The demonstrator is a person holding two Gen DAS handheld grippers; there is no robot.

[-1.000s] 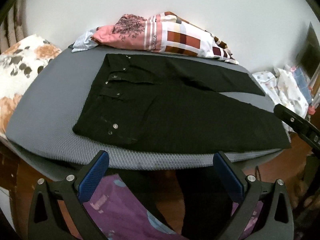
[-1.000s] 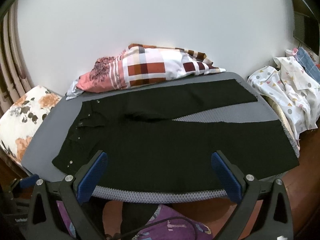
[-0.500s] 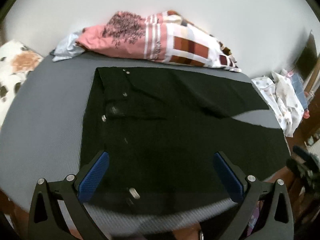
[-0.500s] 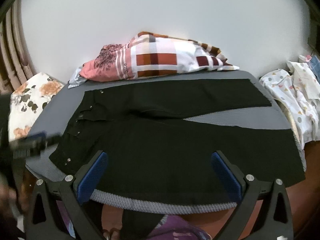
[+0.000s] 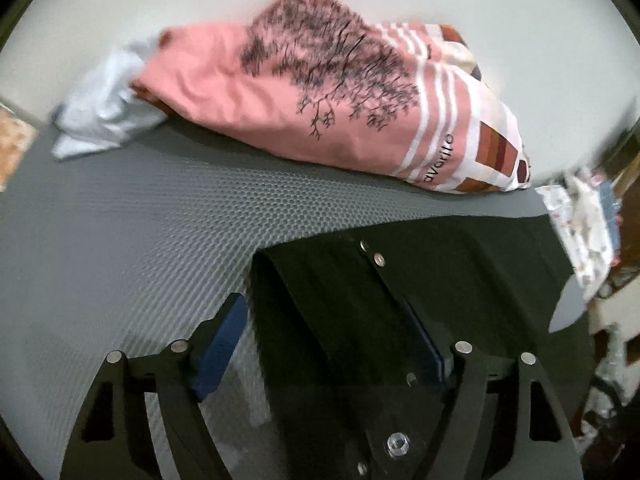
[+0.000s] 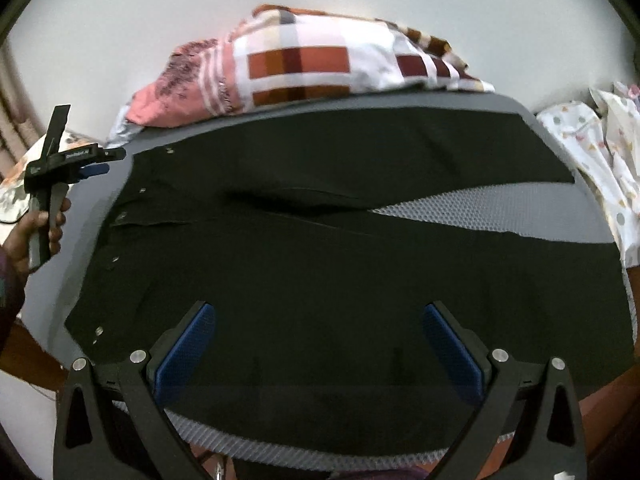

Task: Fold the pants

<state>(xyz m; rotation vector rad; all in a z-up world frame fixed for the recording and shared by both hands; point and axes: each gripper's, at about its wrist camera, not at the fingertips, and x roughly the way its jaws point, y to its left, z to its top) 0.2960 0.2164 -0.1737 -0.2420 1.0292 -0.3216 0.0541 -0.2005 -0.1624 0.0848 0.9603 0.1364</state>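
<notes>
Both grippers stand with jaws spread wide, gripping nothing. Left gripper point(image 5: 326, 340) hovers low at the far waistband corner of the black pants point(image 5: 400, 300), one blue pad over the grey mat point(image 5: 140, 240) and the other over the fabric (whether it touches is unclear). Right gripper point(image 6: 320, 344) hangs above the near leg. Pants lie flat, unfolded, legs spread in a narrow V, waist to the left. Behind them a pink and checked bedding pile point(image 6: 312, 64) rests against the wall.
</notes>
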